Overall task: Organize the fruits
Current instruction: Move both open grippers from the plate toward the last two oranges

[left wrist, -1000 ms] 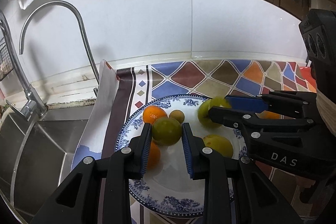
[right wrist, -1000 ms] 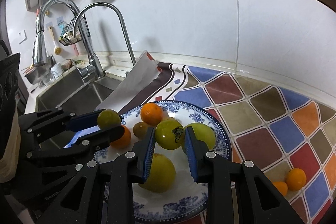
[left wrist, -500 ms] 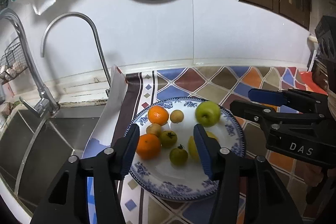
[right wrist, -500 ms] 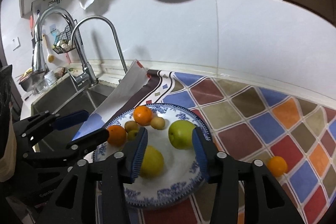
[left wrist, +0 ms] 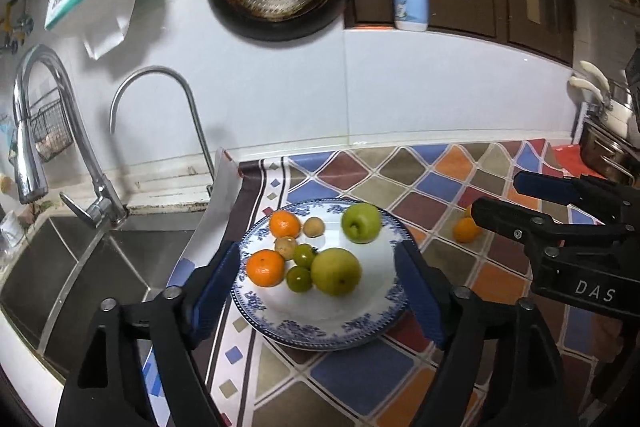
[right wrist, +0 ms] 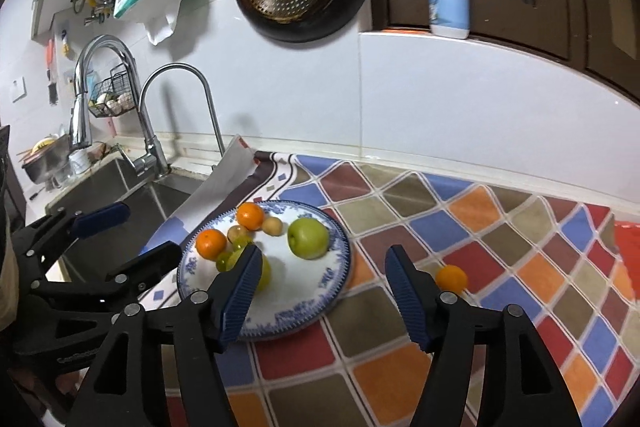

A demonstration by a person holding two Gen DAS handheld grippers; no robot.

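Both claws hang above the surface with nothing between their blue pads: the left claw (left wrist: 318, 289) is spread wide and its jaws are opening, and the right claw (right wrist: 322, 289) is parted less far, its jaws opening too. The fruits sit on the blue-patterned plate (left wrist: 320, 331), which rests on the checkered mat (right wrist: 500, 227) just beside the sink (left wrist: 80, 267). On it lie two oranges (left wrist: 265, 268), a green apple (left wrist: 361, 222), a larger yellow-green fruit (left wrist: 336, 271), two small dark green fruits (left wrist: 299, 279) and two small brownish ones (left wrist: 313, 227) whose kind is hard to tell. In the right wrist view the left finger covers most of the yellow-green fruit and part of the small green ones. Another orange (right wrist: 451, 278) lies off the plate on the mat, with a second fruit half hidden behind it in the left wrist view, partly cut off by the right claw's finger.
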